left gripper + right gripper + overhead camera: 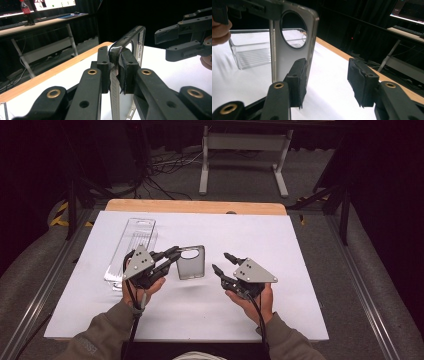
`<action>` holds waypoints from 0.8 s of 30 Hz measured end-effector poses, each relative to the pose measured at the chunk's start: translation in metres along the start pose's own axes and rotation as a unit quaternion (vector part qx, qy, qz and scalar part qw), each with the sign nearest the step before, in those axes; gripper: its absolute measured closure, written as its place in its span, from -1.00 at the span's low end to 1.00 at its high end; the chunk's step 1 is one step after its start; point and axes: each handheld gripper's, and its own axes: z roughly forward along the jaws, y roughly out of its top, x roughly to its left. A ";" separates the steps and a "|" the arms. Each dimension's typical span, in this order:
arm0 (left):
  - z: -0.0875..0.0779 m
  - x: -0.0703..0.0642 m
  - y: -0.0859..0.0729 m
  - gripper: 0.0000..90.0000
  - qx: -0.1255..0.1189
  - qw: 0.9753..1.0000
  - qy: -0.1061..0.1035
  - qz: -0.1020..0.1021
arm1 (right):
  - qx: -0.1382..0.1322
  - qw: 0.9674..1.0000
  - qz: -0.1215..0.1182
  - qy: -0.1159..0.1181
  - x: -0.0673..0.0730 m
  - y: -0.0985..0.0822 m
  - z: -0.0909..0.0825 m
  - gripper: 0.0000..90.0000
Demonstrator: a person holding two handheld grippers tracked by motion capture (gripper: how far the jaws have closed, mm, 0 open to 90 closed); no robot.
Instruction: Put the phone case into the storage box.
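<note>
A smoky translucent phone case (191,262) with a round camera hole is held up off the white table sheet (200,320). My left gripper (172,256) is shut on the case's edge (117,52), its pads (126,67) pinching the rim. In the right gripper view the phone case (287,50) stands upright ahead and to the left. My right gripper (222,262) is open, its pads (299,80) apart with nothing between them, a short way right of the case. The other hand's gripper (185,37) shows open at the upper right of the left gripper view.
A clear plastic tray (132,247) lies on the sheet at the left, behind my left hand; the same clear tray (259,47) sits behind the case. The wooden table edge (195,206) runs along the far side. A white frame stand (245,155) and cables lie on the floor beyond.
</note>
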 end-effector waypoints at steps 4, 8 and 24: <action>0.000 0.001 0.000 0.79 -0.002 1.000 0.001 -0.003 | 0.005 1.000 -0.007 0.005 -0.001 -0.006 -0.003 0.05; -0.001 0.001 0.000 0.79 -0.003 1.000 0.001 -0.002 | 0.007 1.000 -0.011 0.007 -0.003 -0.011 -0.007 0.00; -0.003 0.004 0.001 0.79 0.000 1.000 0.005 0.001 | 0.006 0.999 -0.027 0.020 -0.003 -0.028 -0.021 -0.15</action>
